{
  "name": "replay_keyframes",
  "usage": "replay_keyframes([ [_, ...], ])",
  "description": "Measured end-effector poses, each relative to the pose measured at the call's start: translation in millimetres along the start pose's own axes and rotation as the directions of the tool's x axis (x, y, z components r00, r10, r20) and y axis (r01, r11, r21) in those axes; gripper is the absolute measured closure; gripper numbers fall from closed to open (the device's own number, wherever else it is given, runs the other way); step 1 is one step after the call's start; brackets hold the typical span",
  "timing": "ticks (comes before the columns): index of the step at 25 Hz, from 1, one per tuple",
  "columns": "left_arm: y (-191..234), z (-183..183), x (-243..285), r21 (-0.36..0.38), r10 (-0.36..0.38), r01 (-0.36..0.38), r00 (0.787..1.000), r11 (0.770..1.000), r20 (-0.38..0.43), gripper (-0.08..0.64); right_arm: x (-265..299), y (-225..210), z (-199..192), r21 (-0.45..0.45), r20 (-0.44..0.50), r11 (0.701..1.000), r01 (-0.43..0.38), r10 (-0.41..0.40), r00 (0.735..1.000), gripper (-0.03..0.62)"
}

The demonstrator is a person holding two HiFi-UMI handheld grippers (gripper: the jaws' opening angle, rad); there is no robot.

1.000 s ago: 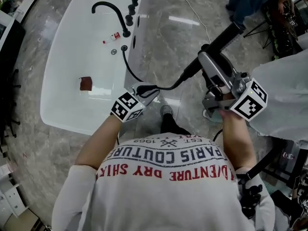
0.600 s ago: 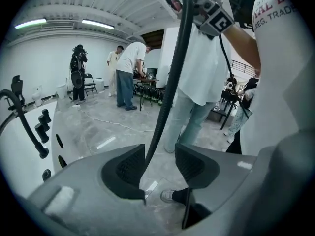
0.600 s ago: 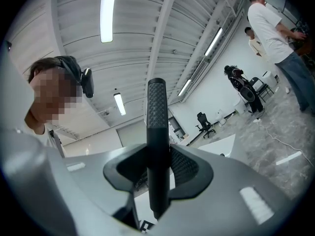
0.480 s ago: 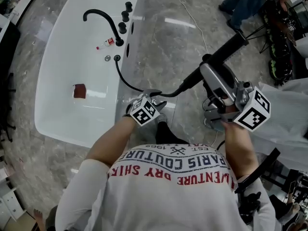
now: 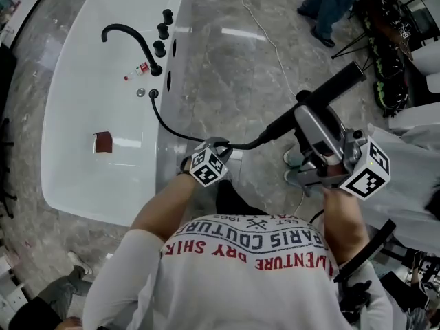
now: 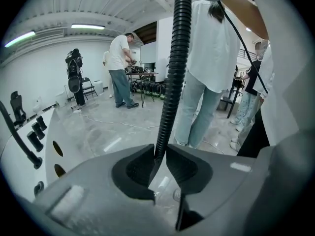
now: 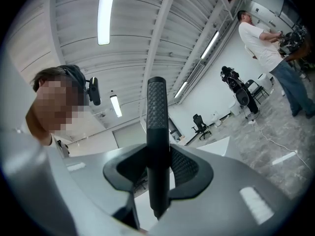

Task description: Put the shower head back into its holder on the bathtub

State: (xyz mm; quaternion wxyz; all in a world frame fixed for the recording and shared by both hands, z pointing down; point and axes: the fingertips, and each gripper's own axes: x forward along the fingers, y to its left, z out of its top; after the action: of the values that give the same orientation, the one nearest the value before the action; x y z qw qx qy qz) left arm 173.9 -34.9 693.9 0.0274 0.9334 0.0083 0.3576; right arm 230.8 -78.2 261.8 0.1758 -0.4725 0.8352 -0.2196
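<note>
The black shower head sticks out over the marble floor, and my right gripper is shut on its textured handle. Its black ribbed hose runs from the rim of the white bathtub, near the black faucet and knobs, to the handle. My left gripper is on the hose midway; its jaws are closing and the pads press on the hose. In the gripper views, the left gripper and right gripper each have their black part between the jaws.
A small red-capped bottle and a dark red square lie in the tub. A white cable crosses the floor. People stand at the top right, and one in white stands close on the right.
My left gripper has slid along the hose away from the tub and lower, letting go and gripping it again. The right gripper and shower head have hardly moved.
</note>
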Motion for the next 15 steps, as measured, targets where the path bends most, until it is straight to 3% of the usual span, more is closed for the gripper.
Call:
replay_keyframes([
  [7, -12.5, -10.0, -7.3, -0.008, -0.046, 0.046, 0.999, 0.999, -0.011, 0.492, -11.7, -8.7, 0.7, -0.017, 0.001, 0.998, 0.055, -0.055, 0.999, 0.454],
  [15, -3.5, -39.0, -54.7, -0.107, 0.026, -0.027, 1.000, 0.994, -0.008, 0.492, -16.5, -14.4, 1.5, -0.005, 0.038, 0.998, 0.064, -0.064, 0.997, 0.454],
])
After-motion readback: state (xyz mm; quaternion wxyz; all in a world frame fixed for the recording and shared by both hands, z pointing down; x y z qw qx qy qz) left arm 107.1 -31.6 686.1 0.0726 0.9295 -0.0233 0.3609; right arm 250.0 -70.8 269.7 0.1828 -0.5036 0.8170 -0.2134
